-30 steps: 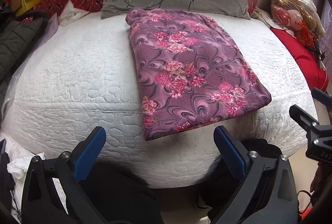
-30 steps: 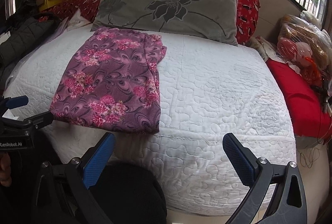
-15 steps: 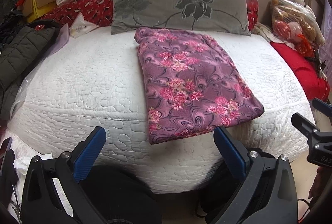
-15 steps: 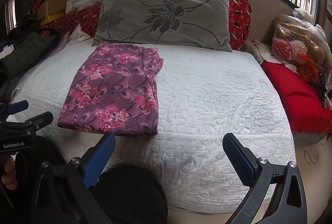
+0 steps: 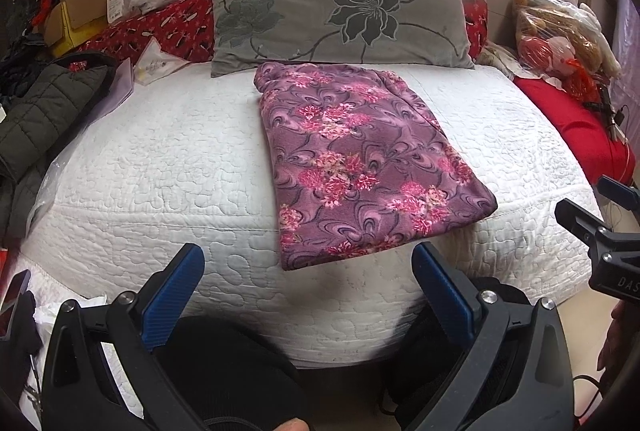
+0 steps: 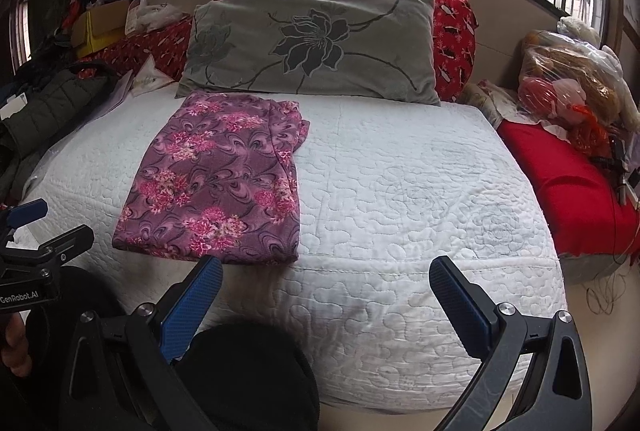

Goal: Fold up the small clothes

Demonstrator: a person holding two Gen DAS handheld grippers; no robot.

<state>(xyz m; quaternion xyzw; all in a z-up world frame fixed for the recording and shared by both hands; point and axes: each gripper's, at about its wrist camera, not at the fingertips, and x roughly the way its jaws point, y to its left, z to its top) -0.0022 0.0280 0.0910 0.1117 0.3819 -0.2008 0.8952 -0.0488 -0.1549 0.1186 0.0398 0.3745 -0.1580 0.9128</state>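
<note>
Folded garment (image 5: 360,167) ahead of left gripper (image 5: 308,291): soft fleecy cloth, matt, purple w/ pink floral print. Under it, white bedspread (image 5: 160,167): quilted cloth, puffy stitched texture, matt. Grey pillow (image 5: 340,15) at far end: velvety cloth, slight sheen, dark flower motif. Gripper fingers (image 5: 172,295): blue pads w/ fine ribbed texture on matt black plastic frames, shiny metal screws; right gripper (image 6: 326,299) likewise. Far left of left gripper: padded jacket (image 5: 44,111), quilted synthetic w/ faint sheen; cardboard box (image 5: 76,19), matt. Far right: glossy clear plastic bag (image 6: 572,79), crinkled.
</note>
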